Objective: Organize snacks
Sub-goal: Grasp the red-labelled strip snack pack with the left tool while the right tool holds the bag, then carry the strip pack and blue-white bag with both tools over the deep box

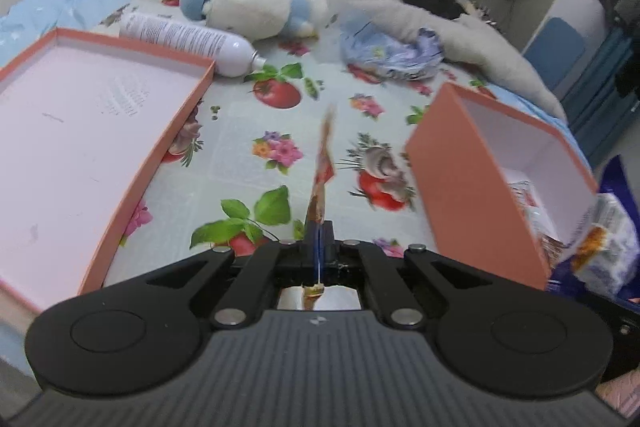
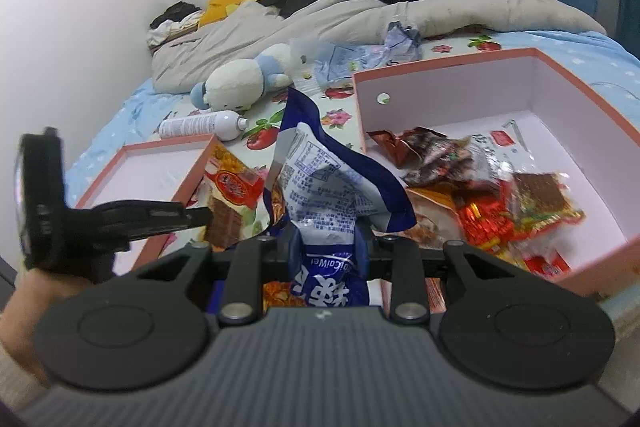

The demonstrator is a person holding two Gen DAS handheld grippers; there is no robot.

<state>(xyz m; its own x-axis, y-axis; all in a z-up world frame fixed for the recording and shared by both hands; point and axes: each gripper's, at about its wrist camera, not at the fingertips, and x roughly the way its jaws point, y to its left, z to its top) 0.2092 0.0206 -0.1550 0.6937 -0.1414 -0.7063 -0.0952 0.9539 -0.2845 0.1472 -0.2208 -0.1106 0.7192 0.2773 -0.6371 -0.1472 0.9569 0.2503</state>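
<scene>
Box (image 2: 540,99) of snacks lies forward-right of both grippers. Left gripper (image 1: 319,227) clenched on flat snack packet (image 1: 325,163), edge-on, long axis pointing ahead. Right gripper (image 2: 326,239) grasps blue bag (image 2: 332,183), probably nearer the box.

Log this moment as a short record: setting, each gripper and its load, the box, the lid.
setting: bed with a fruit-print sheet
left gripper: shut on a flat snack packet, seen edge-on
right gripper: shut on a blue-and-white snack bag
box: open, holds several snack packets
lid: lies inside-up on the sheet, nothing in it
also on bed: plush toy, spray can
</scene>
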